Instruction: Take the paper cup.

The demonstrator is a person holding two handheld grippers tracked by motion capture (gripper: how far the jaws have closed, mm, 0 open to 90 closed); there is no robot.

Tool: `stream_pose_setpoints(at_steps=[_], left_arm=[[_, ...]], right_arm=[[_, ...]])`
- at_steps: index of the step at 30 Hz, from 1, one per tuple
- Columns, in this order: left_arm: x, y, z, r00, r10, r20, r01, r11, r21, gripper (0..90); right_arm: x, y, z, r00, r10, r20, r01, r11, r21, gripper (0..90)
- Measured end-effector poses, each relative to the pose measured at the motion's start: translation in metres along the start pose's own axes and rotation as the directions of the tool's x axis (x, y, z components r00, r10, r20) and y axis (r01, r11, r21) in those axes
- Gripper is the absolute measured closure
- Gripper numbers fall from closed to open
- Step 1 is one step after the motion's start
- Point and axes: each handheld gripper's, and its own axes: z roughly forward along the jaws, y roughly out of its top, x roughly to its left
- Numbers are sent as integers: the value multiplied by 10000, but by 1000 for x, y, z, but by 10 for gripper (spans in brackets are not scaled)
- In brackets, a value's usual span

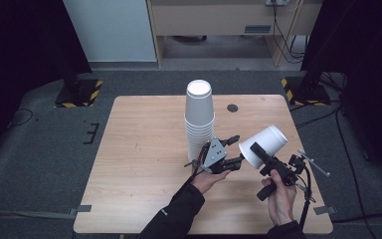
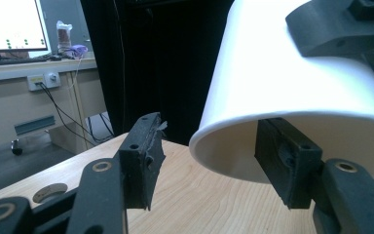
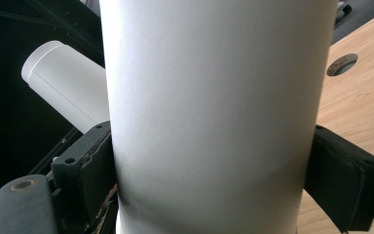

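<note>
Right gripper clamped on a white cup, tilted, off the table at four o'clock from the stack; left gripper spread wide by the rim. Best keeping the squeeze light, closing left jaws squarely on the rim

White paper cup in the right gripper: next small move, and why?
Probably carry the white paper cup clear of the stack of white paper cups and lower it toward the wooden table; the right gripper clamps it tilted in the air, the left gripper open beside it.
</note>
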Motion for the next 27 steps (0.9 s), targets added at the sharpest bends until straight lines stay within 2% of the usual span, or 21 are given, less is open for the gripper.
stream_pose_setpoints(at_steps=[6, 11, 18, 27], left_arm=[[2, -1, 1, 10000, -22, 21, 22, 10000, -28, 432], [2, -2, 2, 10000, -36, 27, 37, 10000, -49, 433], [2, -2, 2, 10000, -32, 71, 32, 10000, -85, 439], [3, -1, 1, 10000, 41, 60, -40, 9999, -121, 445]], right_arm=[[-2, -3, 1, 9983, 579, 5, -579, 9983, -36, 141], [-4, -5, 2, 9968, 791, 78, -791, 9968, -70, 141], [-6, -6, 0, 9888, 1489, -40, -1490, 9888, -107, 141], [-7, -6, 0, 9872, 1597, 8, -1597, 9869, -225, 141]])
